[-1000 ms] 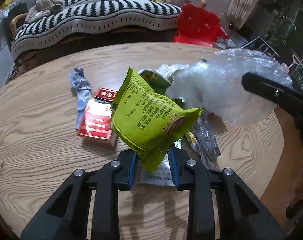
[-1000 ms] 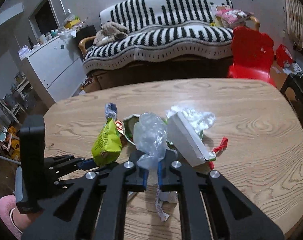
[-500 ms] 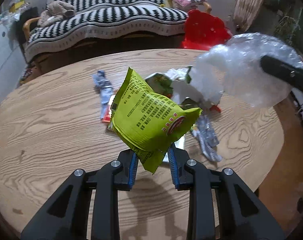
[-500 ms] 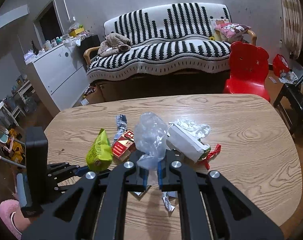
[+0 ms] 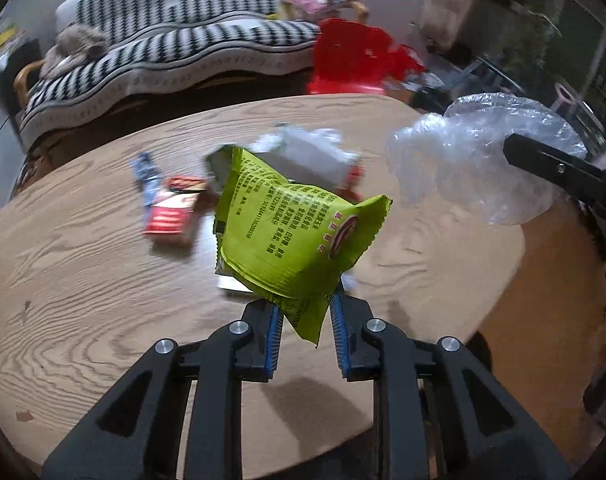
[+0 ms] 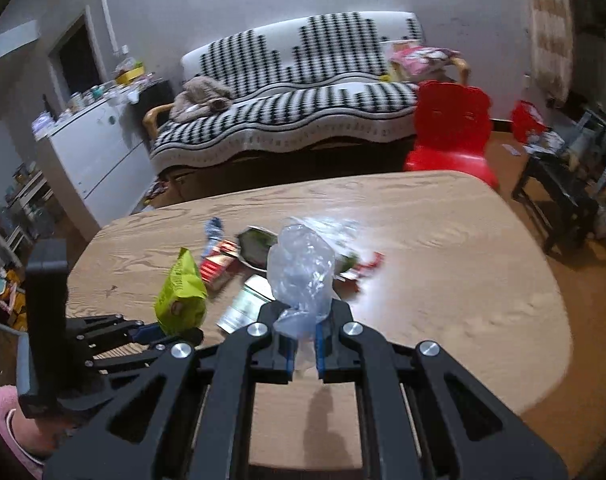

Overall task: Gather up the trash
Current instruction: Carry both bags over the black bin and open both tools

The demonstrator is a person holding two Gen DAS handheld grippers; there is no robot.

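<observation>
Over the desk, both loads: you have one piece of trash lifted clear of the wood in each hand, and no bin shows in either view.
Left tongs: closed on the lower corner of the green snack bag; only that narrow tail sits between the blue pads, so the grip looks thin.
Right tongs: pinched on the crumpled clear plastic bag, which bulges above the jaws and hides part of the pile behind it.
Step in hand, as I judge it: carrying both pieces away to wherever the trash goes.
How to do it well: keep both squeezes steady and move smoothly; a jerk could slip the green bag out by its corner. Keep your two hands apart so the plastic does not brush the snack bag.
Left behind on the desk: a red box with a blue wrapper just beside it, a white carton, a small red wrapper and flat paper scraps under the held bags.
Progress: early, since most of the pile lies uncollected.
Risk: the plastic bag blocks your right view, so check the path ahead before you swing.
</observation>
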